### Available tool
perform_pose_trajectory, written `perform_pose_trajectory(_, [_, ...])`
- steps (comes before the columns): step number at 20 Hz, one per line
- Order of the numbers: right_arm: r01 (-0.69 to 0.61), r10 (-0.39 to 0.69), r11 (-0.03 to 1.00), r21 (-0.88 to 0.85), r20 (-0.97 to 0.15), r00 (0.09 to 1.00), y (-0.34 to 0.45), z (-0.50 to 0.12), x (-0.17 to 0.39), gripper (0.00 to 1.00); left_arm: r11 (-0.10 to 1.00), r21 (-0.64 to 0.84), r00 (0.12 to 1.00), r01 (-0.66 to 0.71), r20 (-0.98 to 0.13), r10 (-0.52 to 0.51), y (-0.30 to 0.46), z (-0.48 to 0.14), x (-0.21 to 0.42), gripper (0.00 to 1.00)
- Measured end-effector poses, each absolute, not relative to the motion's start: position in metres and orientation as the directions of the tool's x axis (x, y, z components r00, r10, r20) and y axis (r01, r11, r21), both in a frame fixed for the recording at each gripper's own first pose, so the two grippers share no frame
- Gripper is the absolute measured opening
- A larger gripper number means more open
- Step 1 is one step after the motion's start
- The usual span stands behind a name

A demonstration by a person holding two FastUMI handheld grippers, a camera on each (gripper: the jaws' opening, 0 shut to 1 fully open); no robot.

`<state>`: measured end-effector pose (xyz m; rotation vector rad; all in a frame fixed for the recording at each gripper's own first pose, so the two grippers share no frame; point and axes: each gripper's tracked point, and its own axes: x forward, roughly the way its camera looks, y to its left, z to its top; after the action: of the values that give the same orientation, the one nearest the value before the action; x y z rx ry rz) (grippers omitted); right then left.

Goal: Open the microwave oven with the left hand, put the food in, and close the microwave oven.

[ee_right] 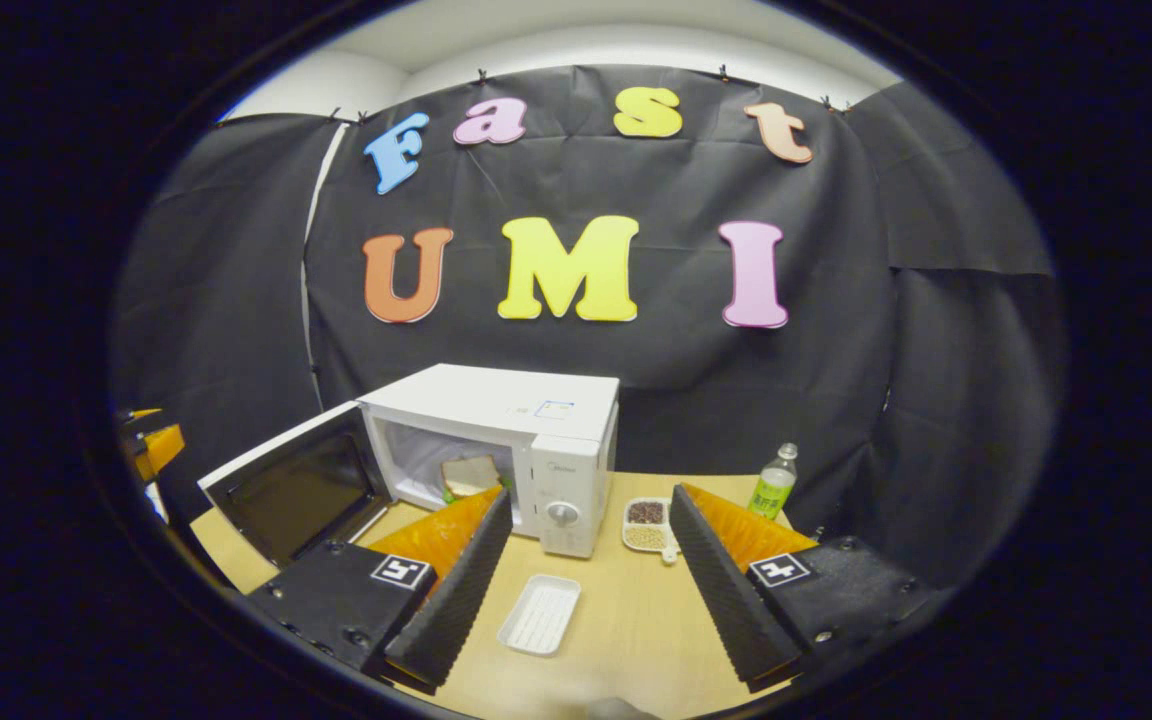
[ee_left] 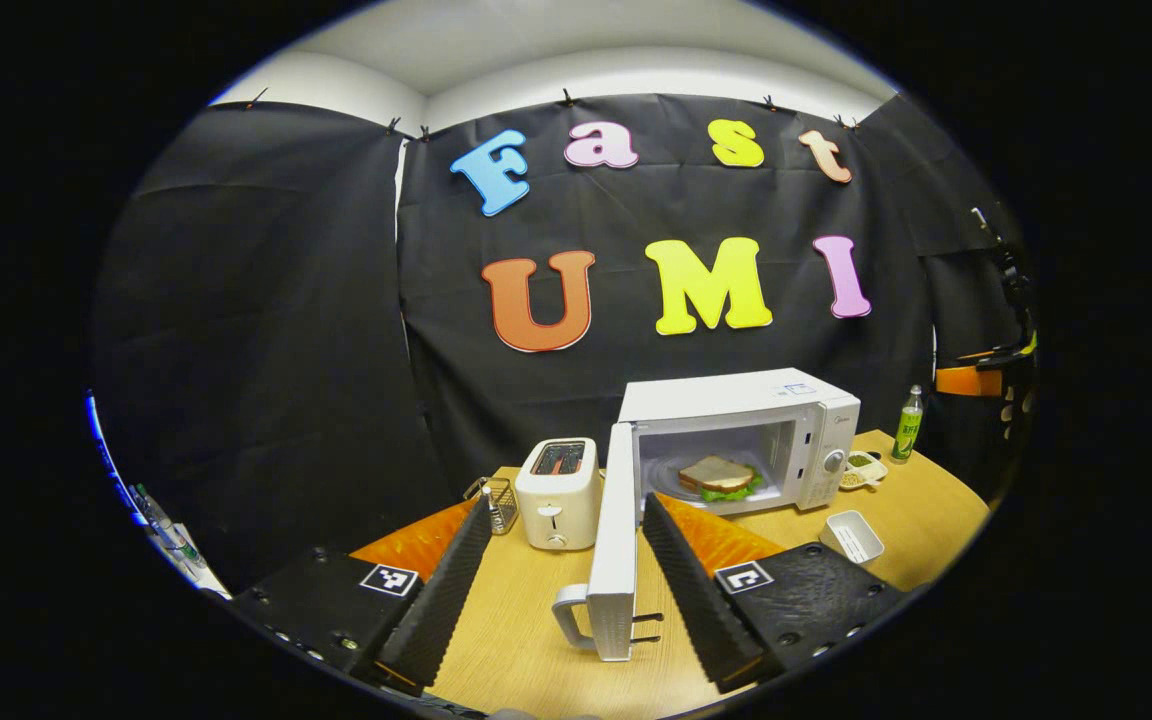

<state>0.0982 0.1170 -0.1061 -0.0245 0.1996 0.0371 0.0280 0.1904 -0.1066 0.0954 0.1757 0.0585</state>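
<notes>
Both grippers (ee_left: 566, 585) (ee_right: 586, 590) spread wide | boxy microwave (ee_left: 746, 435) door (ee_left: 614, 545) ajar | triangular sandwich (ee_left: 716, 477) inside

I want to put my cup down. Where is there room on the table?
Bare wood lies between the white tray and the bottle, in front of the divided snack dish. It is crowded by the microwave, its open door and the toaster.

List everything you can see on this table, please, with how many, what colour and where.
microwave: one, white, table's back, door swung open
sandwich: one, brown bread with green, inside the microwave
toaster: one, cream, beside the open door
wire rack: one, metal, next to the toaster
bottle: one, green label, by the wall
divided dish: one, white, beside the microwave
tray: one, white, empty, table's front
left gripper: fingers apart
right gripper: fingers apart
</notes>
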Motion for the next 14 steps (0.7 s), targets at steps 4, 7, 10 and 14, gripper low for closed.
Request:
perform_pose_trajectory(4, [-0.017,0.012,1.0,-0.026,-0.208,0.978,0.1,-0.102,0.07,1.0,0.994,0.092,0.984,-0.057,-0.162,0.072,0.203,-0.113,0.037,0.23])
perform_pose_trajectory(7, [-0.01,0.009,1.0,0.001,-0.213,0.977,0.094,-0.096,0.058,1.0,0.993,0.102,0.978,-0.059,-0.191,0.078,0.216,-0.136,0.046,0.0])
perform_pose_trajectory(10, [0.01,-0.009,1.0,0.002,-0.218,0.976,0.087,-0.095,0.053,0.92,0.99,0.122,0.962,-0.076,-0.252,0.105,0.236,-0.167,0.048,0.0])
perform_pose_trajectory(14, [0.035,-0.033,0.999,0.005,-0.24,0.97,0.081,-0.099,0.046,1.0,0.994,0.102,0.951,-0.05,-0.299,0.079,0.242,-0.211,0.052,0.0])
